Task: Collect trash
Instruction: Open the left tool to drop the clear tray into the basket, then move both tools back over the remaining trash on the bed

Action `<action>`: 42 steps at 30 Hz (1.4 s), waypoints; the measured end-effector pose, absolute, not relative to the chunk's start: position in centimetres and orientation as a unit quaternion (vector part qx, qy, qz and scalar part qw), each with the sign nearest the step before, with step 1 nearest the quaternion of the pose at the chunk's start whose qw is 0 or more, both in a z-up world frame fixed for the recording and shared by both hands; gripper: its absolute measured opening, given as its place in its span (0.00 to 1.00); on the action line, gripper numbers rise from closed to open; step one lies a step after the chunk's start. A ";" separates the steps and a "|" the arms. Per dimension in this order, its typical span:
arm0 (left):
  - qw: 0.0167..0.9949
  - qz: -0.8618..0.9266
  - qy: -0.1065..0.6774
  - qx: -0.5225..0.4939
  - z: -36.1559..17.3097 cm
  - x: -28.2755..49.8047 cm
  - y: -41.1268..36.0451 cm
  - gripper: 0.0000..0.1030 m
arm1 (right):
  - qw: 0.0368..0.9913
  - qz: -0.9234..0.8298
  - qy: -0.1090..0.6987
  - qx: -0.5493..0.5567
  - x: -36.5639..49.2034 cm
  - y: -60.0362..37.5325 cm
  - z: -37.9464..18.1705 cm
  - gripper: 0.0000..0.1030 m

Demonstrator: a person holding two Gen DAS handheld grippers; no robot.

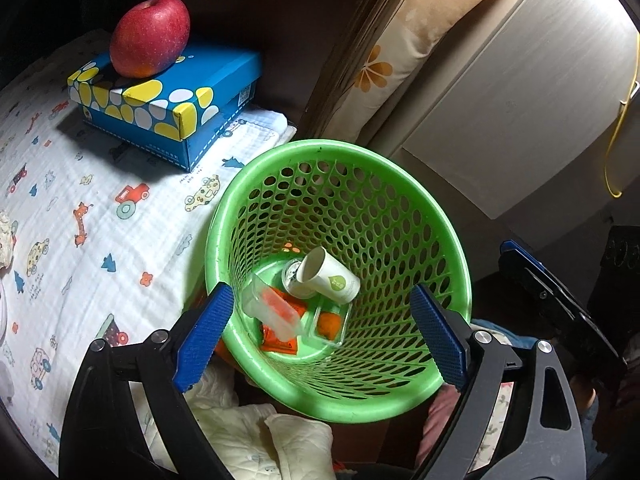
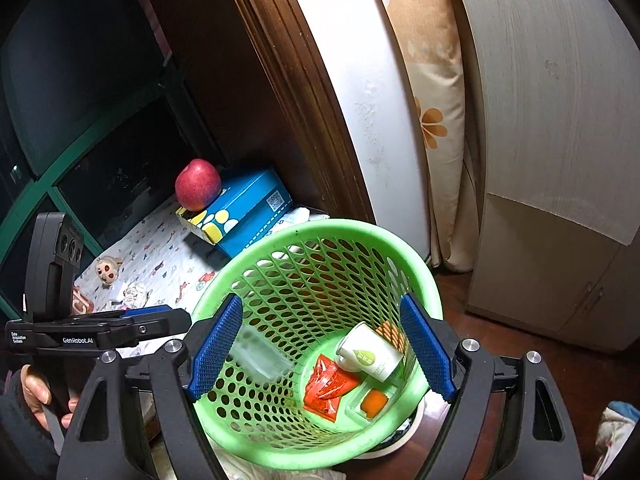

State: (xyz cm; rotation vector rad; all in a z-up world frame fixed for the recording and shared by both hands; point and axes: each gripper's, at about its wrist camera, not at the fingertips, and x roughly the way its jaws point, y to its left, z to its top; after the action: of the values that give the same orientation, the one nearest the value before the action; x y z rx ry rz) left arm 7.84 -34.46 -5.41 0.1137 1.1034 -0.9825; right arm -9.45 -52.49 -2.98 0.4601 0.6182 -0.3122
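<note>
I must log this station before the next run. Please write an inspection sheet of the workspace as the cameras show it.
Surface: printed cloth, partly bare.
Job's things: green basket holds a paper cup, an orange packet, clear plastic trays.
Clutter: apple on blue box; crumpled tissue and small toy on the cloth.
Grippers: left gripper and right gripper open over the basket, nothing between the pads.
Cables: yellow cord by the cabinet.
Surroundings: curtain, dark window.
</note>
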 end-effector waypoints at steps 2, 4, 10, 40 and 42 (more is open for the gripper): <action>0.742 -0.445 0.499 0.050 -5.2 7.9 -33.8 0.86 | 0.915 -0.150 0.300 0.222 -9.4 -52.2 -2.9 0.76; 0.748 -0.440 0.494 0.048 -4.6 8.1 -32.9 0.86 | 0.916 -0.144 0.301 0.221 -9.1 -51.8 -2.8 0.76; 0.781 -0.407 0.471 0.055 -3.4 8.9 -28.8 0.86 | 0.922 -0.119 0.300 0.214 -7.9 -49.8 -2.3 0.76; 0.879 -0.143 0.448 -0.075 -4.9 19.8 -0.2 0.78 | 0.919 0.057 0.365 0.140 7.7 -33.3 -3.5 0.77; 0.876 -0.139 0.454 -0.088 -5.6 20.7 0.8 0.73 | 0.917 0.063 0.370 0.133 8.8 -32.2 -3.7 0.77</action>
State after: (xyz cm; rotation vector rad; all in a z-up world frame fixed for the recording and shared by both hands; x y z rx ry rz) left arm 20.69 0.80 -5.59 -0.1831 0.9477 -0.2908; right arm 8.78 -32.21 -3.73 0.2727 0.7604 0.1301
